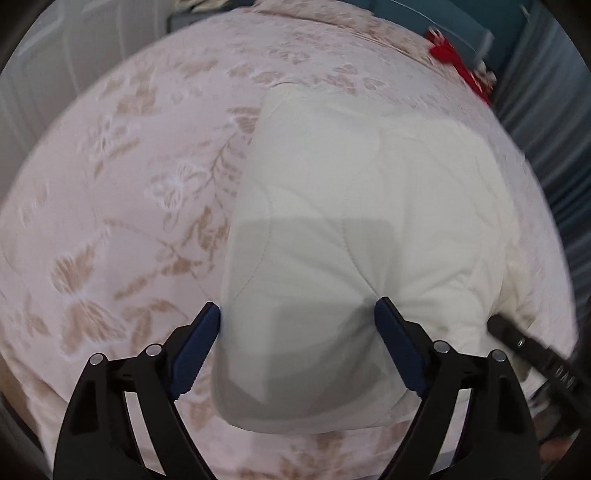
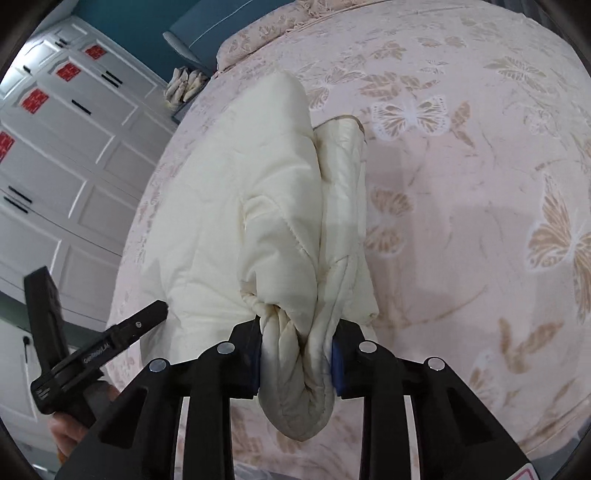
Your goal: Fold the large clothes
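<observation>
A cream padded garment [image 1: 362,206] lies folded on the pink butterfly bedspread [image 1: 110,192]. My left gripper [image 1: 297,317] stands wide open astride the garment's near end. Its left finger is at the fabric's edge, and its right fingertip dents the padding, with creases spreading from it. In the right wrist view the same garment [image 2: 229,192] runs away from me in thick rolls. My right gripper [image 2: 297,343] is shut on a bunched roll of it that bulges between the blue pads. A black finger of the right gripper [image 1: 517,339] shows at the garment's right edge.
White wardrobe doors [image 2: 55,147] with red stickers stand beyond the bed's left side. A teal headboard [image 2: 207,33] and a small cloth bundle [image 2: 184,86] sit at the far end. A red item [image 1: 454,59] lies at the far right. A hand [image 2: 70,435] holds the left gripper's handle [image 2: 92,358].
</observation>
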